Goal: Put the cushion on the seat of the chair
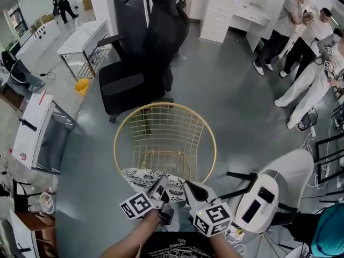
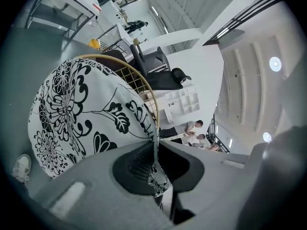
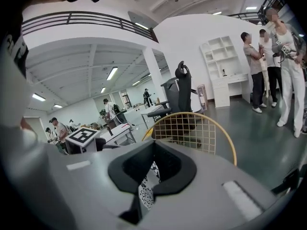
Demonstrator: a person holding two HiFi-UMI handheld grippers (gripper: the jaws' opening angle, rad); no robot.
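A gold wire chair (image 1: 164, 138) stands on the floor just ahead of me, its seat bare. The cushion (image 1: 141, 177), white with a black flower print, hangs at the chair's near rim, partly over it. My left gripper (image 1: 160, 187) and right gripper (image 1: 189, 189) sit side by side at the cushion's near edge. In the left gripper view the cushion (image 2: 81, 109) spreads out to the left, its edge pinched in the left gripper (image 2: 156, 150), with the chair's rim (image 2: 144, 87) behind it. In the right gripper view, printed fabric (image 3: 147, 188) shows inside the closed right gripper (image 3: 153, 152), facing the chair back (image 3: 192, 131).
A black office chair (image 1: 142, 52) stands behind the gold chair. A white chair with a dark device on it (image 1: 269, 192) is close on my right. Several people (image 1: 306, 63) stand at the far right. White tables (image 1: 37, 128) and a yellow bin (image 1: 81, 85) lie to the left.
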